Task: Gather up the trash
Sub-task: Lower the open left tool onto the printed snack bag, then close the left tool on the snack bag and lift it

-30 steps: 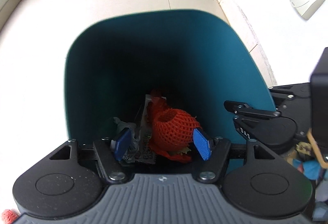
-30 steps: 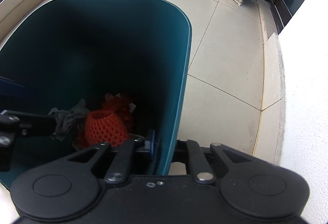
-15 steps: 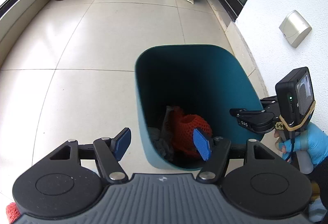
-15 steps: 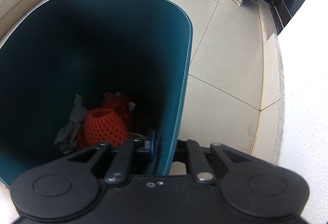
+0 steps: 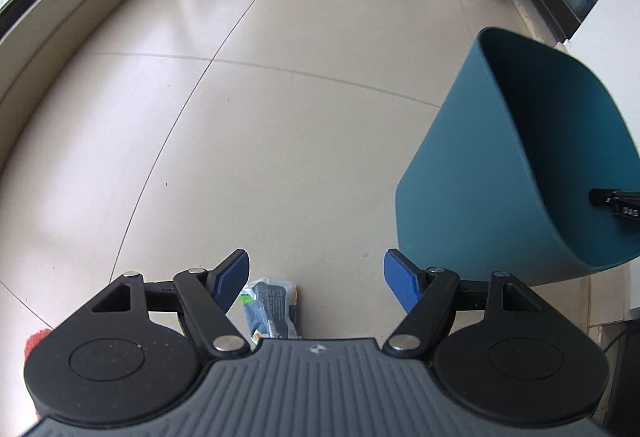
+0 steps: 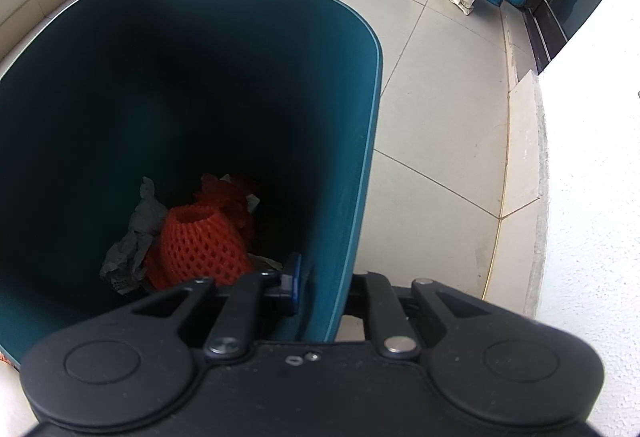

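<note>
The left gripper (image 5: 316,279) hangs with its fingers spread wide over the floor (image 5: 280,117). A small wrapper (image 5: 270,307) lies on the tiles just below and between them, toward the left finger, its long axis running near to far. The right gripper (image 6: 320,289) is clamped on the teal bin's (image 6: 352,197) right wall, further from the wrapper.
</note>
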Motion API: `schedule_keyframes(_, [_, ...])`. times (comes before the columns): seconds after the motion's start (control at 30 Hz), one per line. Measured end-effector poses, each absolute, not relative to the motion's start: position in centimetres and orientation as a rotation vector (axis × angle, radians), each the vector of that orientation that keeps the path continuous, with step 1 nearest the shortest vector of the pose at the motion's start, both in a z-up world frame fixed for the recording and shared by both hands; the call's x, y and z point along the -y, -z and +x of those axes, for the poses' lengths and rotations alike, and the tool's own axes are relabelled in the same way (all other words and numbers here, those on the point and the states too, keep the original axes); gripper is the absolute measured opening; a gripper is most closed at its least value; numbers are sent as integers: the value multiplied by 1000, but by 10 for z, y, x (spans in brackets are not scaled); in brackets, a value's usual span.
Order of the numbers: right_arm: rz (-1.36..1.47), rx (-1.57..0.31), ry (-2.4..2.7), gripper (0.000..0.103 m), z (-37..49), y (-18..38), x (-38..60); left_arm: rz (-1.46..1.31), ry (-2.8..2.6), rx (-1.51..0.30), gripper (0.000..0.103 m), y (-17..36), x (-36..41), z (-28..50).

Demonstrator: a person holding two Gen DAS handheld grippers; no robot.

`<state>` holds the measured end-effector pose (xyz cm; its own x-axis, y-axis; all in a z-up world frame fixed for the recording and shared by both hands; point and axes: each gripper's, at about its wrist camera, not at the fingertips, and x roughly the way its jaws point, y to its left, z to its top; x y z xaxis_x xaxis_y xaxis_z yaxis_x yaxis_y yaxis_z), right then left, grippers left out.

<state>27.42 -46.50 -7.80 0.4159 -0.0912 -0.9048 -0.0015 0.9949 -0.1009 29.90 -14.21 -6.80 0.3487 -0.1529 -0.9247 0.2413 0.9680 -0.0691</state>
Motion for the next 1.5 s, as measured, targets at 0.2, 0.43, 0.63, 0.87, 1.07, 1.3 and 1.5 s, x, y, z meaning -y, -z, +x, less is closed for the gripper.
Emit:
schedule_keyframes(0.2, [-101,-1141,62,13,274,78,463,51,190,-1335,74,144,127,310])
schedule_keyframes(0.43, [-107,-1142,60,15,273,79,461,54,132,-1433,74,211,119,315])
schedule_keyframes(0.63, [-123,-1144,58,16,272,78,460,78,102,-1456,74,239,110,317])
schedule_keyframes(0.87, [-127,-1144,55,16,272,78,460,69,70,-1500,69,258,106,320])
schedule_keyframes(1.07, [-131,-1145,58,15,272,78,459,80,66,-1515,43,263,109,319])
schedule_keyframes(1.3, [-131,-1144,60,15,272,78,458,70,50,-1512,17,259,107,314])
schedule_keyframes(1.5, [-130,-1143,63,15,272,78,457,101,58,-1482,13,255,109,310])
